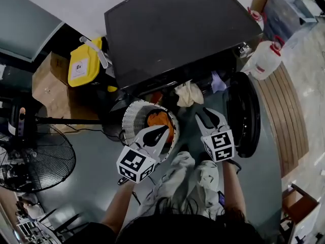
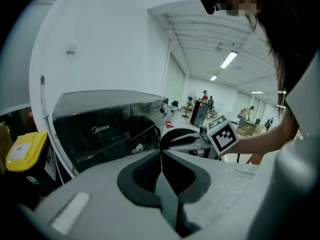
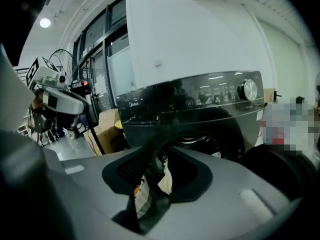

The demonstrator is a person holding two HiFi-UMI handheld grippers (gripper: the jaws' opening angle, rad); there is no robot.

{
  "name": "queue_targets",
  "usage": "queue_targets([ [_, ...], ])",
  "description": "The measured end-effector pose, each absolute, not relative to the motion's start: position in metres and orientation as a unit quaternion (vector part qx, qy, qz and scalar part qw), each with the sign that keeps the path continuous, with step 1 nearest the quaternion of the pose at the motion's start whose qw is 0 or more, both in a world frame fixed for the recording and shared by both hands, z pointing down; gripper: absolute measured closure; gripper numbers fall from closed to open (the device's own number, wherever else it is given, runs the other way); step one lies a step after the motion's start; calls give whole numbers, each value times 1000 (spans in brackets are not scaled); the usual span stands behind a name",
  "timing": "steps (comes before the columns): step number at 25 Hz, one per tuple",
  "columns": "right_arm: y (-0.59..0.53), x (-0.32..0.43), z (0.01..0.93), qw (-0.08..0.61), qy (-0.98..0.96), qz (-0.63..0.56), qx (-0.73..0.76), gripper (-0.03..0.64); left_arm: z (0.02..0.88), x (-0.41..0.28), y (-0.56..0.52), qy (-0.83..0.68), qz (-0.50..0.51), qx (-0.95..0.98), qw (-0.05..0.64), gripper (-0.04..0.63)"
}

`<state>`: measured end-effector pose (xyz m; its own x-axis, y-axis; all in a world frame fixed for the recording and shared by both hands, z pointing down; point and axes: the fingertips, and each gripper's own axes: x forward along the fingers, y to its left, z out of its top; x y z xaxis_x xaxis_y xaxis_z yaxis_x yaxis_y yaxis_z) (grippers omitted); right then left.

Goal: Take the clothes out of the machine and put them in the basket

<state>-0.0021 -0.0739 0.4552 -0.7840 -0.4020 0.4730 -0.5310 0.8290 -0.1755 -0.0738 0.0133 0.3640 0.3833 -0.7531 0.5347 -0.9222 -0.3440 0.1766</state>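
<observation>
Lining up the next grab, as I read it.

Left side: the basket (image 1: pixel 133 117) stands on the floor, just in front of the machine (image 1: pixel 172 29) at its left corner. An orange garment (image 1: pixel 158 120) already lies inside it. My left tool (image 1: pixel 163 130) hangs over the basket's rim with its jaws pressed together and nothing between them (image 2: pixel 161 154). It's idle, so I'd park it there, clear of the drum mouth and ready to steady the rim if the basket tips.

Middle: a cream cloth (image 1: pixel 188 93) spills out of the drum mouth and over the lip, near the basket. I take that as the next target.

Right side: my right tool (image 1: pixel 202 113) is near the mouth and aimed at it. Its jaws are parted and the pads aren't on anything. The cream cloth (image 3: pixel 162 180) shows through the gap, but I can't tell how far beyond the tips it sits. The open door (image 1: pixel 244 113) is just to the tool's outer side.

How I'd do it:
- Widen the jaws before contact.
- Go for a bunched fold, not a thin edge, so it won't slip.
- Bite deep, then pull out and up so the trailing fabric clears the lip.
- Stay off the door.
- Swing left and release only once the cloth is inside the rim.
</observation>
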Motion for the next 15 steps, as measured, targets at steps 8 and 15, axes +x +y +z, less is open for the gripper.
queue_targets([
  [8, -101, -26, 544, 251, -926, 152, 236, 448, 418, -84, -15, -498, 223, 807, 227, 595],
  [15, -114, -45, 602, 288, -923, 145, 211, 408, 452, -86, -35, -482, 241, 812, 225, 584],
])
